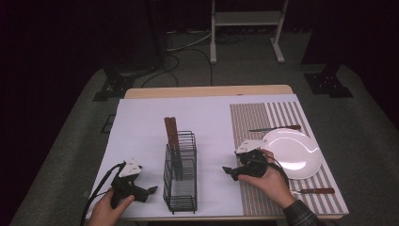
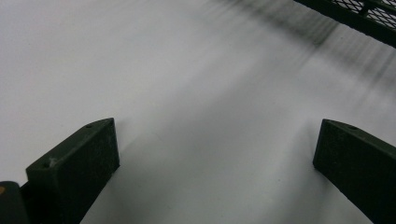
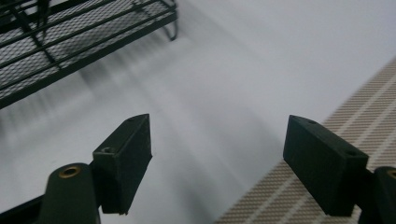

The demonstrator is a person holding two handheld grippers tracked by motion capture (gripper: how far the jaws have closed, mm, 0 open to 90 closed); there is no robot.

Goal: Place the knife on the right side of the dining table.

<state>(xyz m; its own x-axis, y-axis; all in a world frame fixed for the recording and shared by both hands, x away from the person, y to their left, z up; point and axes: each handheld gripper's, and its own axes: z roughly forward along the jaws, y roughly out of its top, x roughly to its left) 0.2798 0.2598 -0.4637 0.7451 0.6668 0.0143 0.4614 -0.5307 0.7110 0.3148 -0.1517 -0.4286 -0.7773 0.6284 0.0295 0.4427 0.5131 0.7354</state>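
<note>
So the main thing here is a black wire rack (image 1: 180, 175), a tall narrow basket with a fine mesh floor, standing upright on the white sheet (image 1: 141, 122) that covers most of the worktop (image 1: 207, 90). Two brown wooden handles (image 1: 171, 132) stick up out of its far end, leaning a bit to the left.

The rack sits right between the two claws. The left claw (image 1: 151, 190) is down at the near edge, just to the left of the rack, jaws spread wide with nothing in them; in the left gripper view they're over bare white sheet, with the rack's corner (image 2: 359, 16) at top right. The right claw (image 1: 229, 172) is on the rack's other side, pointing toward it, also wide open and empty. In the right gripper view the rack's base (image 3: 70, 42) is up at top left, clearly apart from the jaws.

Off to the right there's a striped mat (image 1: 256, 127) with a white plate (image 1: 294, 153) on it and a knife (image 1: 275, 128) just behind the plate.
</note>
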